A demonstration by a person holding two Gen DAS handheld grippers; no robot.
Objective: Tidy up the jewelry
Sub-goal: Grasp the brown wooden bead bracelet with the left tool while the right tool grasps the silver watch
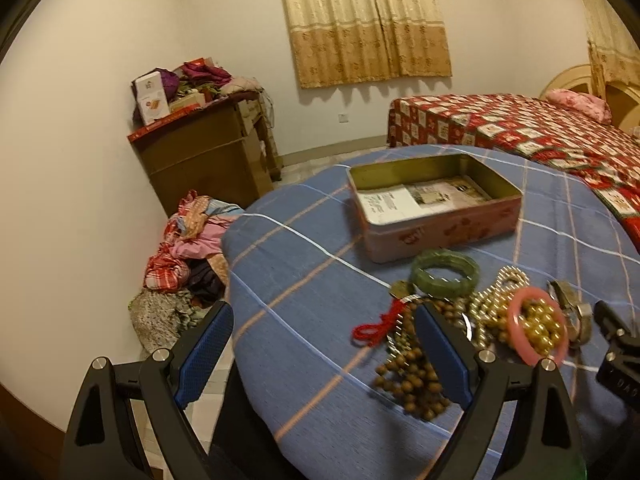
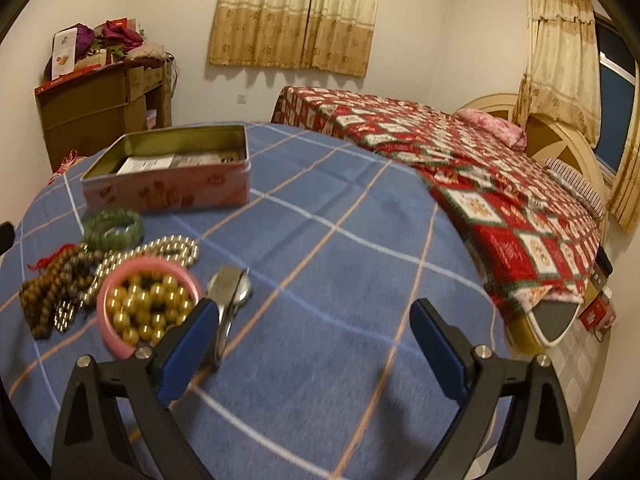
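Both my grippers, left point(image 1: 324, 344) and right point(image 2: 314, 344), hang wide with nothing held. Jewelry lies heaped before the tin point(image 1: 436, 216): beads point(image 1: 412, 376) tangled with the chain point(image 1: 490, 304), which may drag along. My right finger point(image 2: 188, 348) crowds the watch point(image 2: 232, 292) and could knock the bangle point(image 2: 148, 304).

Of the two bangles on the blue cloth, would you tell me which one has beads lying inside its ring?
The pink bangle: gold beads fill its ring. The green bangle, nearer the tin, encircles only bare cloth.
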